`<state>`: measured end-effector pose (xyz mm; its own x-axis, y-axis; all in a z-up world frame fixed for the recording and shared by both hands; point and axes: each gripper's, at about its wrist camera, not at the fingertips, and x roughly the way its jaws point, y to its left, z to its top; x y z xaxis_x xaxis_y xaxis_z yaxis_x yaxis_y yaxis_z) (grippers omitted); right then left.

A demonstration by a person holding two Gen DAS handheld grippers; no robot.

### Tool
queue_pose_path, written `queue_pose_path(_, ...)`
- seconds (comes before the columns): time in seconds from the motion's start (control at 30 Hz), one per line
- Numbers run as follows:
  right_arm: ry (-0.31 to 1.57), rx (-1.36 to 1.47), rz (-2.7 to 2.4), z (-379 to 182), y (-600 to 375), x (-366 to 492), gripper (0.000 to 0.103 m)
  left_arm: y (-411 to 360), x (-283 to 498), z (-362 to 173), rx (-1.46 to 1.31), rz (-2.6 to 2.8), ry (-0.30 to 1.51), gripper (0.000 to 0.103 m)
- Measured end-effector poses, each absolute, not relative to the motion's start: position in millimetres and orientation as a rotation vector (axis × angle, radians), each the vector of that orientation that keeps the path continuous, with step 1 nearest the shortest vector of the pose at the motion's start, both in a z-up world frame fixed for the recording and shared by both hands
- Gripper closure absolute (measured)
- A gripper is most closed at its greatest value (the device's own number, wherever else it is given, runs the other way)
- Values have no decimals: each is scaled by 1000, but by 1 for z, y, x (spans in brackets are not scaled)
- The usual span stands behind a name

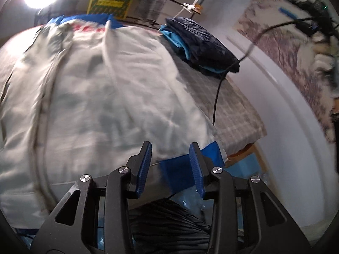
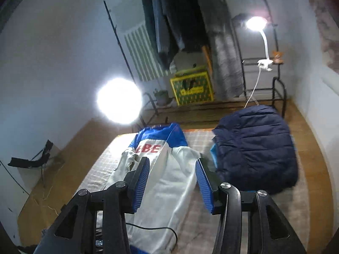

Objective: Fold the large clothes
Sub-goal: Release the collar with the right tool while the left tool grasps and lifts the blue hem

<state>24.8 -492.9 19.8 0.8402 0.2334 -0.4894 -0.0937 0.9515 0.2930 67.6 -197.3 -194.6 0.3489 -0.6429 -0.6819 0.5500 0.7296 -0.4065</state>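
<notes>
Two tools (image 1: 170, 148) (image 2: 172, 166) parted, empty, above white-and-blue jacket (image 2: 161, 169) beside folded navy jacket (image 2: 256, 148).

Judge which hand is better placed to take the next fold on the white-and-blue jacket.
Probably left. The left gripper sits low at the white-and-blue jacket, its blue hem between open fingers. The right gripper is open, high above the table.

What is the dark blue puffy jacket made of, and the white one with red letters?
The navy puffer jacket looks like smooth, slightly shiny nylon over padding: stitched bands puff up between seams. The white and blue jacket seems a thin, matte woven fabric, maybe polyester, since it lies flat with soft wrinkles. Neither can be told for sure.
</notes>
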Motion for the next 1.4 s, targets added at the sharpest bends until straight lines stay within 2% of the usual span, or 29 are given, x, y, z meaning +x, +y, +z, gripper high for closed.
queue_pose_path(0.17, 510, 269, 148, 28, -509, -43, 55, -228, 62, -232, -85, -748, 986, 67)
queue_pose_path(0.23, 511, 262, 131, 22, -510, -65, 55, -233, 56, -239, -64, -732, 945, 65)
queue_pose_path(0.37, 546, 281, 123, -4, -513, -94, 55, -235, 45, -229, -38, -714, 939, 65)
queue_pose_path(0.47, 561, 289, 105, -21, -516, -111, 55, -232, 24, -210, -4, -694, 847, 65)
queue_pose_path(0.57, 546, 313, 87, -25, -528, -133, 55, -240, 3, -194, 55, -720, 765, 59)
queue_pose_path(0.63, 516, 323, 59, -19, -540, -151, 55, -251, -4, -191, 81, -762, 761, 54)
queue_pose_path(0.87, 379, 303, -76, 27, -578, -222, 53, -286, -13, -192, 132, -830, 775, 53)
queue_pose_path(1.07, 255, 290, -207, 62, -608, -263, 53, -280, -8, -185, 101, -832, 788, 53)
queue_pose_path(1.17, 237, 250, -251, 66, -613, -268, 40, -290, -6, -189, 153, -832, 784, 48)
queue_pose_path(1.33, 379, 240, -232, 20, -602, -228, 40, -324, -15, -213, 309, -836, 788, 40)
queue_pose_path(1.4, 423, 257, -209, -1, -598, -217, 40, -341, -16, -227, 400, -812, 787, 40)
